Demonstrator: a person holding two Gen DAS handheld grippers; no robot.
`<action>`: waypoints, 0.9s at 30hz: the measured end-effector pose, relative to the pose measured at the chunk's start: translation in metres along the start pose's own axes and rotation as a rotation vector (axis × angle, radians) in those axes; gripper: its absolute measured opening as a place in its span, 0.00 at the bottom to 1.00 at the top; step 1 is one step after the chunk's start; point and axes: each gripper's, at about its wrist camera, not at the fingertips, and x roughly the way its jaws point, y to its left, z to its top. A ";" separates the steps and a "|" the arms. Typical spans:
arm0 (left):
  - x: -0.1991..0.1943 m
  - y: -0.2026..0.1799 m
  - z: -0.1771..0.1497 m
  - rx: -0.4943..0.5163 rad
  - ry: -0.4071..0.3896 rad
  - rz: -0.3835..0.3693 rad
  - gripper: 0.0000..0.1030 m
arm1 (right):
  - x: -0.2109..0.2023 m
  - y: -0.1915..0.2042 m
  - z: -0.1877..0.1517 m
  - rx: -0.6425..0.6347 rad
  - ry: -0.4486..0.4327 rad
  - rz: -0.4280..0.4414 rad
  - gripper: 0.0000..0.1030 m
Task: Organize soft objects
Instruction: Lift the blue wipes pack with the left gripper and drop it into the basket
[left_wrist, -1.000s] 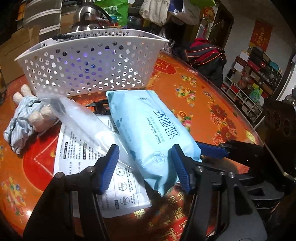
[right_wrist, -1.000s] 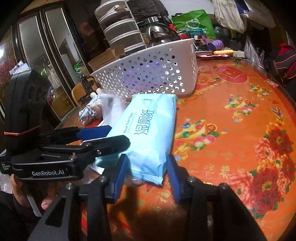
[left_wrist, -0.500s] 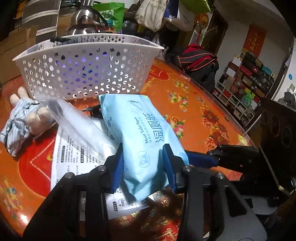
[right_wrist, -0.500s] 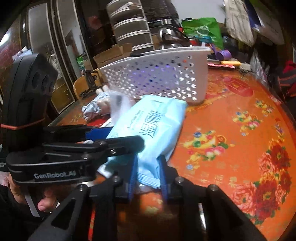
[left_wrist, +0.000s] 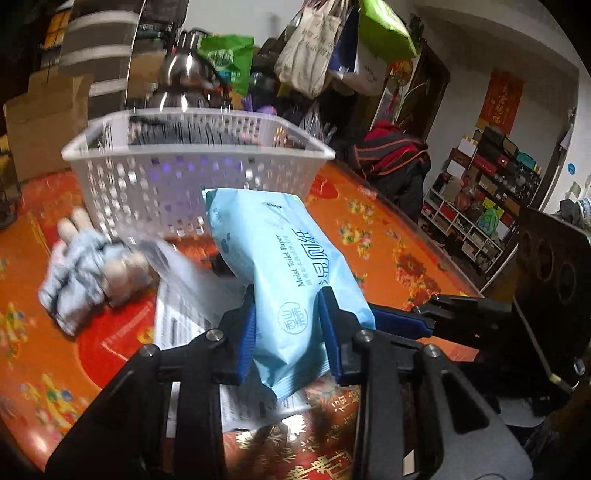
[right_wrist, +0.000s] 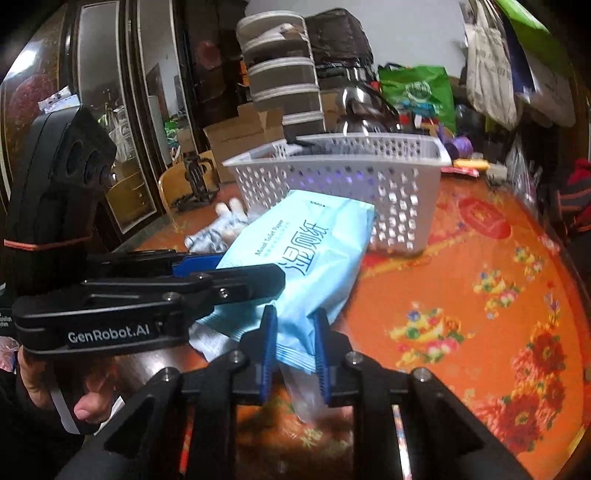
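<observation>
1. Blue pads of both tongs now clamped on the wipes pack (left_wrist: 280, 280): left tongs (left_wrist: 288, 325) pinching the near end across its width, right tongs (right_wrist: 293, 334) pinching the crimped corner beside it. Jaws of both just closed in from wide apart, pack between them throughout.
2. Pack lifted since a second ago: near end off the table (left_wrist: 388, 258), far end raised and tilted up ahead of the tongs, overlapping the basket (left_wrist: 147, 173) wall in view. Whether any part rests on the paper sheet (left_wrist: 184, 317) underneath: cannot tell.
3. Meaning for the task: grasp done, carry toward the basket under way. Basket straight ahead of both tongs, near, rim above the pack's far edge, so more height likely needed before going over.
4. Left waiting: cloth doll (left_wrist: 85, 269) and clear bag (left_wrist: 177, 266), off to the left of the left tongs, near the basket foot.
5. Risk: slippery soft pack sagging between two near-end grips.
</observation>
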 end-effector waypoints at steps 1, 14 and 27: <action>-0.005 0.001 0.004 0.008 -0.009 0.001 0.28 | -0.002 0.003 0.005 -0.008 -0.011 -0.002 0.17; -0.065 0.005 0.093 0.103 -0.173 0.030 0.28 | -0.020 0.016 0.103 -0.107 -0.128 0.002 0.17; -0.009 0.029 0.234 0.100 -0.158 0.020 0.28 | 0.032 -0.042 0.199 -0.132 -0.092 -0.062 0.17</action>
